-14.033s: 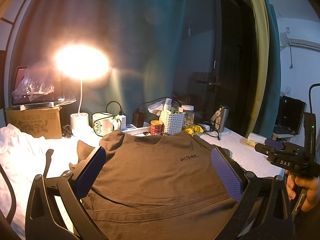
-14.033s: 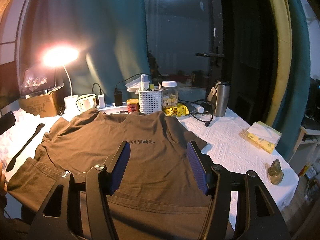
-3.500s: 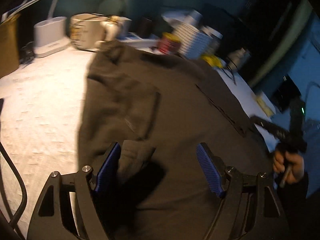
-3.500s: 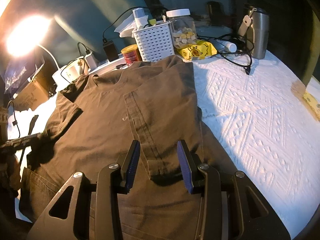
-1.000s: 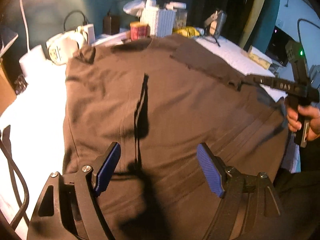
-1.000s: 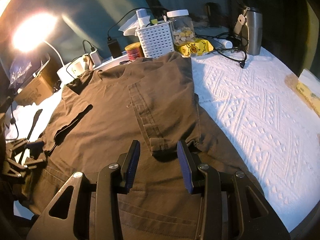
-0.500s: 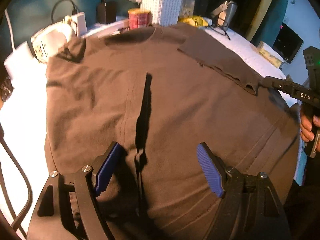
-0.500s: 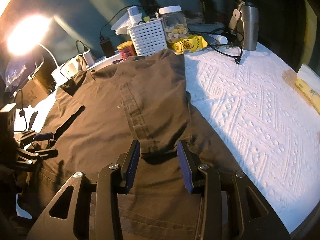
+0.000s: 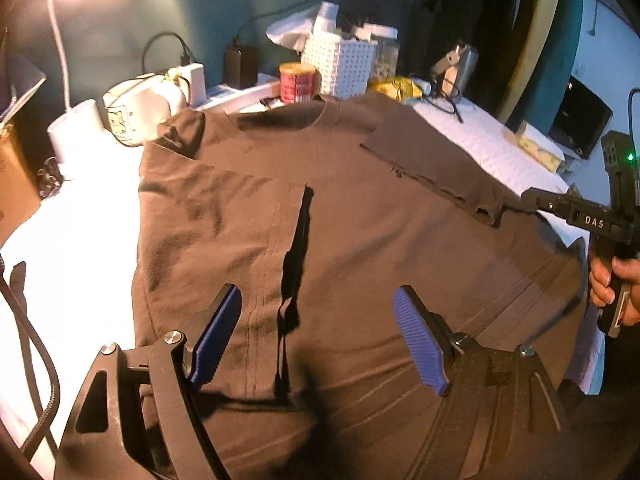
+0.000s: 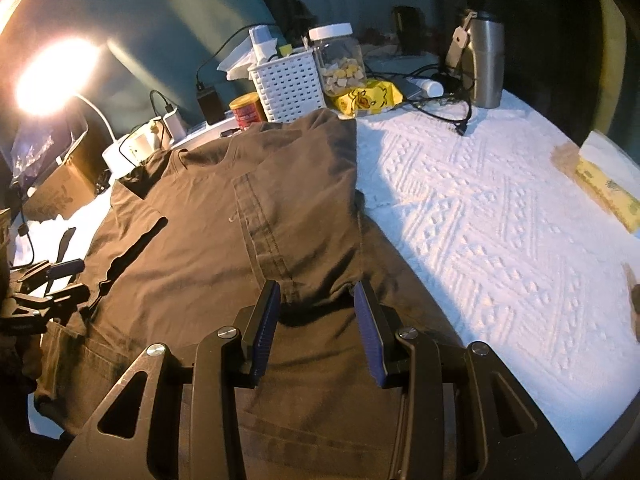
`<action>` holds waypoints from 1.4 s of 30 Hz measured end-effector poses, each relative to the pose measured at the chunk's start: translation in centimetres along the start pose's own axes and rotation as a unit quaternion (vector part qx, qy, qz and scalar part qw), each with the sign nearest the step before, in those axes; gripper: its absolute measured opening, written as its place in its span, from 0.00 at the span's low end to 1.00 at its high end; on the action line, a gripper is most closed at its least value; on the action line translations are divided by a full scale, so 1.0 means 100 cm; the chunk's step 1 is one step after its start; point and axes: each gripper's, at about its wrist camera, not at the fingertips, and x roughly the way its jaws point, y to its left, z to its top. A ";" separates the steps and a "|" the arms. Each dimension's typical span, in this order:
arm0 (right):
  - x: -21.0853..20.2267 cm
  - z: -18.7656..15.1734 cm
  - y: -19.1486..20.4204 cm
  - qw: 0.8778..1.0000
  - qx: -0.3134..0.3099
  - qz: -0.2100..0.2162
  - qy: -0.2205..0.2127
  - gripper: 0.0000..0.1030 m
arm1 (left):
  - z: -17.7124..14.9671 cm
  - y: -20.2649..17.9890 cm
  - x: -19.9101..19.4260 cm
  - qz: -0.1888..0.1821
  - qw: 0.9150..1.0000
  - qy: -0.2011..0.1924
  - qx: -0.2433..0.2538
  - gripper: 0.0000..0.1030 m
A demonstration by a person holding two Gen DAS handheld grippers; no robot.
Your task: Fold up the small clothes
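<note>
Both sides of the shirt [image 9: 360, 220] now folded in; grippers left [image 9: 318, 336] and right [image 10: 316, 316] gape empty, so pinch the hem evenly.

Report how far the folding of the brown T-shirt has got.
Done: both side panels of the brown cotton T-shirt lie folded inward, the right sleeve flap flat on top. In hand: nothing; the left gripper and right gripper hover over it, jaws open. Left: folding the hem up toward the collar.
</note>
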 end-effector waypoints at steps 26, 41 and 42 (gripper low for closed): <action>-0.079 -0.063 -0.068 0.997 0.026 -0.068 -0.025 0.40 | -0.046 -0.067 -0.040 -0.028 0.999 -0.033 0.004 0.76; -0.082 -0.090 -0.053 0.999 -0.030 -0.038 -0.002 0.11 | -0.081 -0.026 -0.064 0.037 0.999 -0.018 -0.034 0.76; -0.083 -0.089 -0.051 0.999 -0.033 -0.036 -0.004 0.11 | -0.082 -0.020 -0.066 0.045 0.998 -0.017 -0.039 0.76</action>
